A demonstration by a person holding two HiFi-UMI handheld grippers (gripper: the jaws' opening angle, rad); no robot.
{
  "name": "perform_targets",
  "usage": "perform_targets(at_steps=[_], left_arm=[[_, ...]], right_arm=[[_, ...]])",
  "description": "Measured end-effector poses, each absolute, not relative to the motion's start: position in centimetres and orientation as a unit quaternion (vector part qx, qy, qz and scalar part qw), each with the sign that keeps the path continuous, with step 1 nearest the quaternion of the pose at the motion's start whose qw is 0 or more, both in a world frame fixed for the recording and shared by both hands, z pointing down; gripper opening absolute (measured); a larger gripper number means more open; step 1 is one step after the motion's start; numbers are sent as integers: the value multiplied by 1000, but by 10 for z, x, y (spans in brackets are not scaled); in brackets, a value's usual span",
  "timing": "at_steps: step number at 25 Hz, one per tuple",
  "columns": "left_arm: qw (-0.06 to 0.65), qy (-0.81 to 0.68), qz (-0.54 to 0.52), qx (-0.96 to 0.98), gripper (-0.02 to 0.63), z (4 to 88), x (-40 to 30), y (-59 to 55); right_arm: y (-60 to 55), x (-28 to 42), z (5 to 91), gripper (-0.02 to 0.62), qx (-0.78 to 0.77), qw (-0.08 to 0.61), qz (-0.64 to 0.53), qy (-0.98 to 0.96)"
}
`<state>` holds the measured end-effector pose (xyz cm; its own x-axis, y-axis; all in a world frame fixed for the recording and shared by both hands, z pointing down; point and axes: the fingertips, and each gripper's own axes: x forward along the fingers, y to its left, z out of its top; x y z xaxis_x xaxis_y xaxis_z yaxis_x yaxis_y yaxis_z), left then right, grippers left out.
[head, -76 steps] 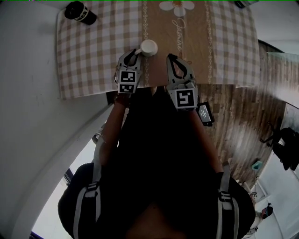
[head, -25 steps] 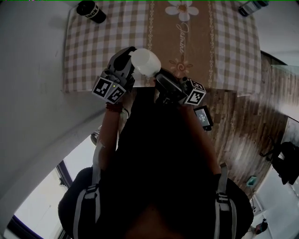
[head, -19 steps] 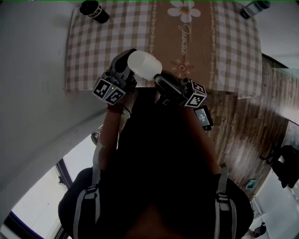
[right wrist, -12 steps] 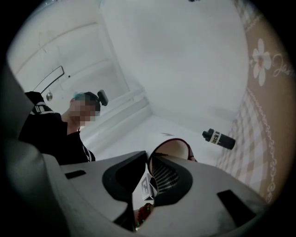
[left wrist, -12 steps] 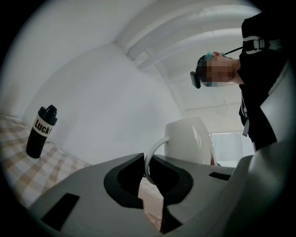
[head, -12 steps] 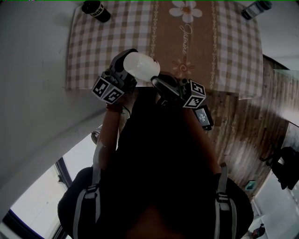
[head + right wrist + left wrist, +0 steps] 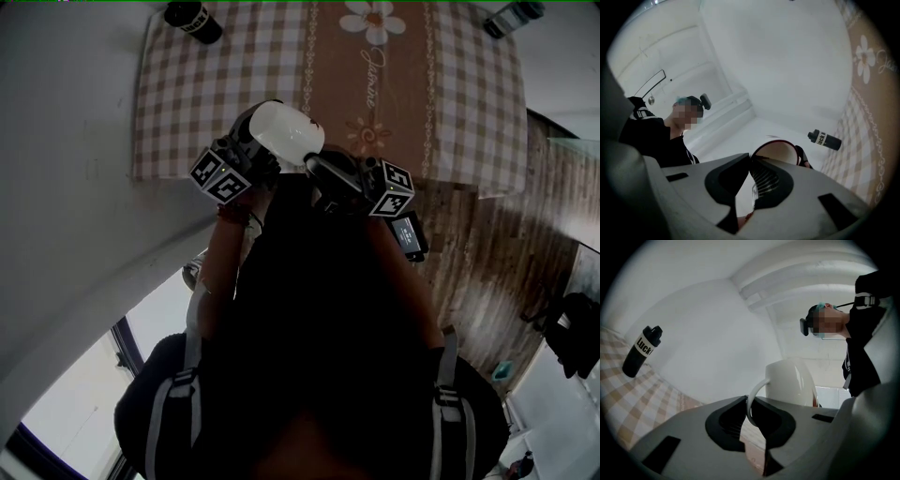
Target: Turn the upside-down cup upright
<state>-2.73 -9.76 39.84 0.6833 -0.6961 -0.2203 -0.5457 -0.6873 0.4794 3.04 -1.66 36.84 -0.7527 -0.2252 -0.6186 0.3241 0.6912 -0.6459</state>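
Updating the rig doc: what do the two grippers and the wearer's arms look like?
Left gripper and right gripper: light grey moulded shells, black ribbed pads. Each carries a cube of black-and-white square markers. Dark top, grey shoulder straps. Both pairs of jaws have just been closing, cup between them.

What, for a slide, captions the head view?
Left claw on handle, right claw on rim, both just closing, hold a cup above the tablecloth.

The checked cloth (image 7: 450, 112) lies bare between the black bottle (image 7: 194, 21) and the far-right bottle (image 7: 511, 17).
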Motion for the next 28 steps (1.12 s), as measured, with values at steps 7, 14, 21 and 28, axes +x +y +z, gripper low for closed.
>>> perform_targets(at_steps=[7, 14, 21, 28], left_arm=[[208, -321, -205, 901, 40, 402, -22, -94], [214, -312, -200, 904, 64, 403, -21, -93], [223, -296, -195, 908, 83, 407, -33, -87], [102, -356, -84, 925, 83, 408, -48, -80]], right_arm=[[-14, 33, 365, 25, 36, 364, -381, 849], [-14, 35, 363, 26, 44, 368, -376, 849], [-28, 53, 361, 25, 25, 402, -382, 832], [-40, 62, 380, 25, -33, 307, -342, 888]])
